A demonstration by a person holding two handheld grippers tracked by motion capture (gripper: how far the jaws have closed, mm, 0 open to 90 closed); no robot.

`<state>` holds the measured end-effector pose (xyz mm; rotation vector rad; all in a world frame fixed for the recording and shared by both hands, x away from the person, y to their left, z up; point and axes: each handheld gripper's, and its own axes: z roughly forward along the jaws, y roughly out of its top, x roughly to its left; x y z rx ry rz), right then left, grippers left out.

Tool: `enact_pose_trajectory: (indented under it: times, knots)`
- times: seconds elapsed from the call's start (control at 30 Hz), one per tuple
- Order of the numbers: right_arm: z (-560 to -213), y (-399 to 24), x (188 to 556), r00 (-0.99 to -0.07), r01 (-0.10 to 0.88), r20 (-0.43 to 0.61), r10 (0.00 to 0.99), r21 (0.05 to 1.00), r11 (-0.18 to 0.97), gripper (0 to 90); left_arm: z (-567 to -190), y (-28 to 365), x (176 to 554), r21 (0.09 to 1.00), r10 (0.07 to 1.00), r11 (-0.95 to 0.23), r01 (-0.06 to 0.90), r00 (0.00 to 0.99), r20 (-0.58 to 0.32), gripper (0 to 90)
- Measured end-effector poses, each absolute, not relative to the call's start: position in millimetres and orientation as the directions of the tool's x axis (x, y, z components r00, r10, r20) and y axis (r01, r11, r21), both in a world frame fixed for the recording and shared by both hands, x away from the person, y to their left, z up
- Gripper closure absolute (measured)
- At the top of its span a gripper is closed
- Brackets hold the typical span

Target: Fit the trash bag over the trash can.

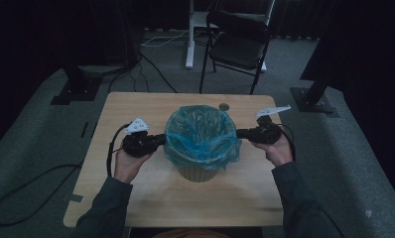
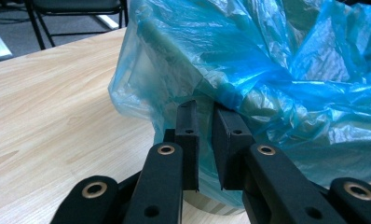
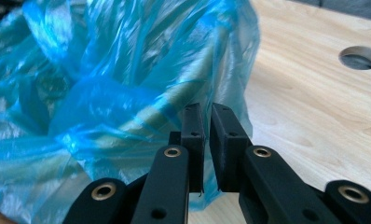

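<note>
Hand-held gripper (image 1: pixel 162 139), left, nearly closed beside unlabelled blue bag (image 1: pixel 200 136).

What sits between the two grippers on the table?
In the high view, a small bin lined with a blue plastic bag stands between the left gripper and the right gripper; each gripper's tips reach the bag's folded-over edge.

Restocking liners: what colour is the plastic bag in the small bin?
Translucent blue plastic bag, clearest in the left gripper view.
</note>
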<state>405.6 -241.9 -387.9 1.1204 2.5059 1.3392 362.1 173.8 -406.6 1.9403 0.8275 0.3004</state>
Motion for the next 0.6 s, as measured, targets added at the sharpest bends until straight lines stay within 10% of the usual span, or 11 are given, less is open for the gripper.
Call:
enact_pose_trajectory:
  times: [0.6]
  knots:
    - [-392, -241, 396, -0.787, 0.52, 0.235, 0.57, 0.75, 0.408, 72.6, -406, 195, 358, 0.865, 0.656, -0.292, 0.408, 0.743, -0.129, 67.8]
